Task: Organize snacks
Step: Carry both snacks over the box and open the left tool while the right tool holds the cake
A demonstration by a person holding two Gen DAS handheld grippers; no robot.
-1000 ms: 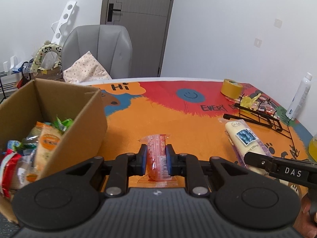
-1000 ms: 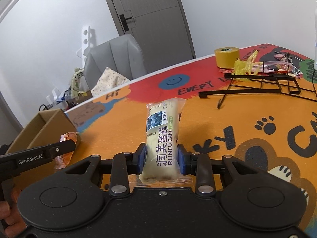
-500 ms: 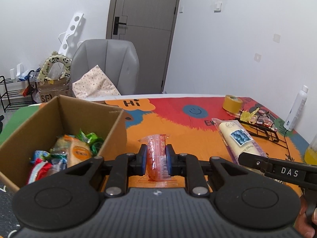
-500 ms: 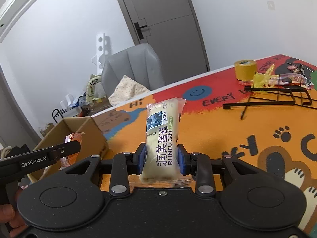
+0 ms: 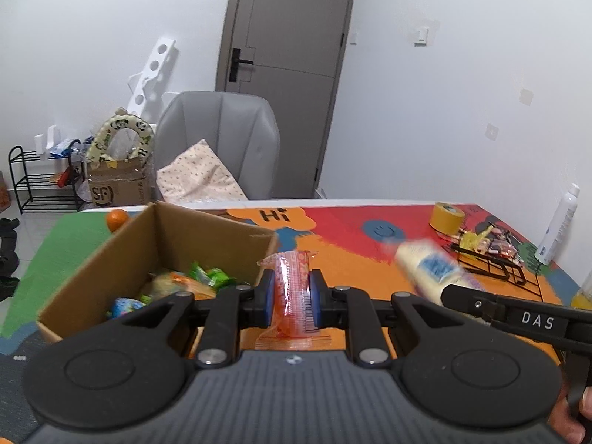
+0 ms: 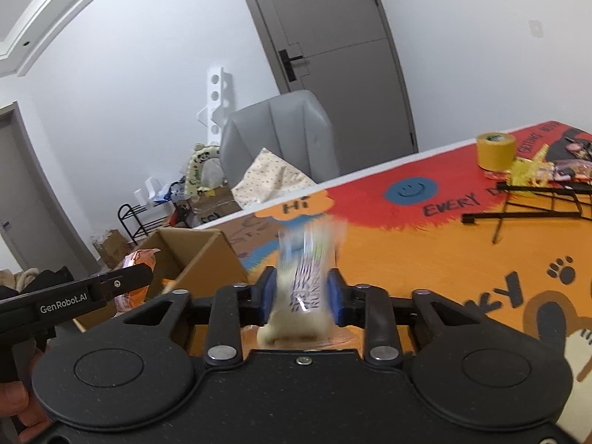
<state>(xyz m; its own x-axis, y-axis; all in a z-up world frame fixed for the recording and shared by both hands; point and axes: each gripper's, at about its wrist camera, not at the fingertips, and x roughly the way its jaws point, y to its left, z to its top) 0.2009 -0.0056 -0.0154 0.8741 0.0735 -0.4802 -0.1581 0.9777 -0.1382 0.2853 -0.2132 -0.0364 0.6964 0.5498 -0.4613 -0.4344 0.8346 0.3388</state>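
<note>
— White walls and a grey door [image 5: 292, 74] close off the back of the room, with a grey chair [image 5: 225, 144] pulled up to the far edge of the table [image 5: 344, 229]. What sits furthest left?

— On the floor, a black wire rack [image 5: 37, 181] and a taped carton [image 5: 118, 185]. Then, on the table's left end, an open cardboard box [image 5: 207, 236] with bright snack packets [image 5: 207, 277] lying inside it.

— And the grippers?

— Left gripper [image 5: 289, 294] is clamped on an orange-red snack packet [image 5: 294, 288], which is held upright, above the table, just right of the box's near corner. In the right wrist view the same packet hangs over the box's open top.

— Further right?

— Right gripper [image 6: 300, 296] is squeezed onto a pale cake roll [image 6: 303, 277] in clear wrap, blurred with motion, lifted off the table close to the box's right wall.

— Beyond that?

— A roll of yellow tape [image 5: 447, 217] stands on the red part of the tablecloth. Beside it a black wire stand [image 5: 492, 262] lies flat with a few wrapped sweets [image 5: 488, 244] on it, and a white bottle [image 5: 558, 229] stands at the right edge.
</note>
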